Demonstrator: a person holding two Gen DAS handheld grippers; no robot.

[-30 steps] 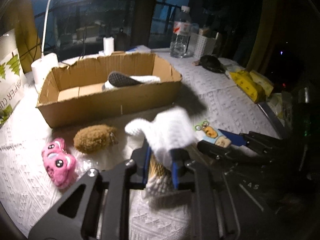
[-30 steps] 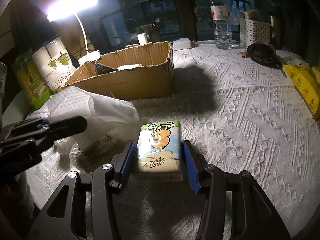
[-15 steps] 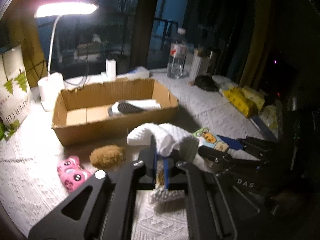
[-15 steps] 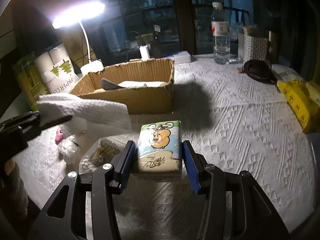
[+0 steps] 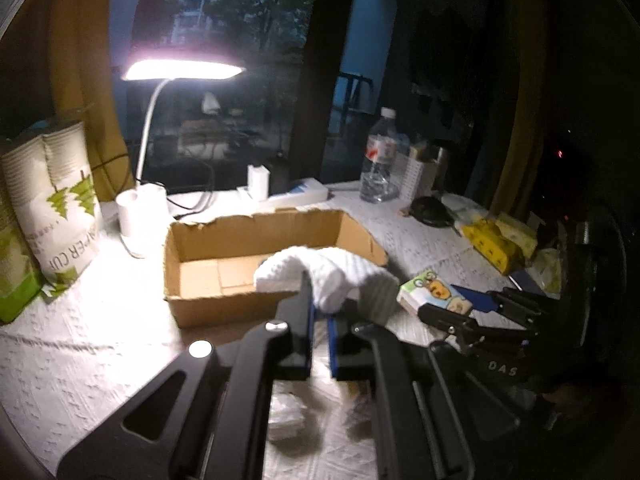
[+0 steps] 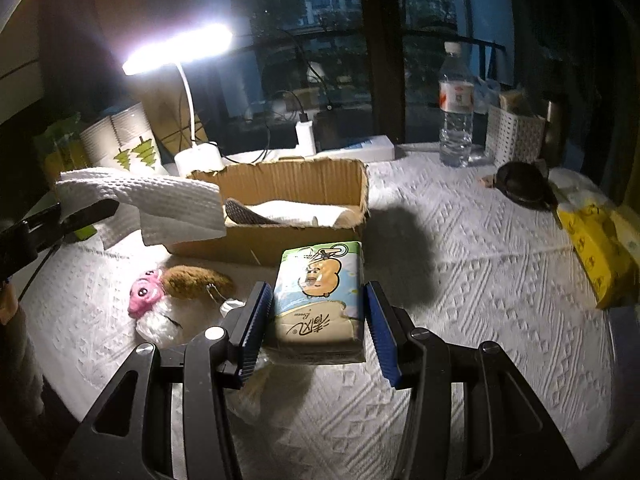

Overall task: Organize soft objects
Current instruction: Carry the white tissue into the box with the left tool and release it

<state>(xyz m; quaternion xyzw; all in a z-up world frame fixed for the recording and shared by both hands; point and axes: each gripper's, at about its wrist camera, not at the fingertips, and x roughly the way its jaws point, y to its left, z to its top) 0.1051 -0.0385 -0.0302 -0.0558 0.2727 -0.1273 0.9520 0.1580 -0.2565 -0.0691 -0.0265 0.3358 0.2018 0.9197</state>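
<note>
My left gripper (image 5: 319, 312) is shut on a white waffle-textured cloth (image 5: 328, 274) and holds it in the air just in front of the open cardboard box (image 5: 224, 304). The cloth (image 6: 160, 204) also shows in the right wrist view, hanging left of the box (image 6: 280, 240). My right gripper (image 6: 316, 312) is shut on a tissue pack (image 6: 320, 300) with a cartoon bear print, lifted above the table. The box holds a white item with a dark grey patch (image 6: 280, 212). A pink plush (image 6: 144, 294) and a brown fuzzy plush (image 6: 196, 280) lie on the table before the box.
A lit desk lamp (image 5: 182, 70) and a paper cup pack (image 5: 60, 208) stand at the back left. A water bottle (image 6: 456, 108), a white basket (image 6: 516, 140), a dark pouch (image 6: 520, 184) and yellow packs (image 6: 600, 248) sit at right. Crumpled plastic (image 6: 158, 322) lies by the pink plush.
Both grippers have risen with their loads. The left gripper has carried the cloth up and towards the box; the plush toys have dropped out of the left wrist view.
</note>
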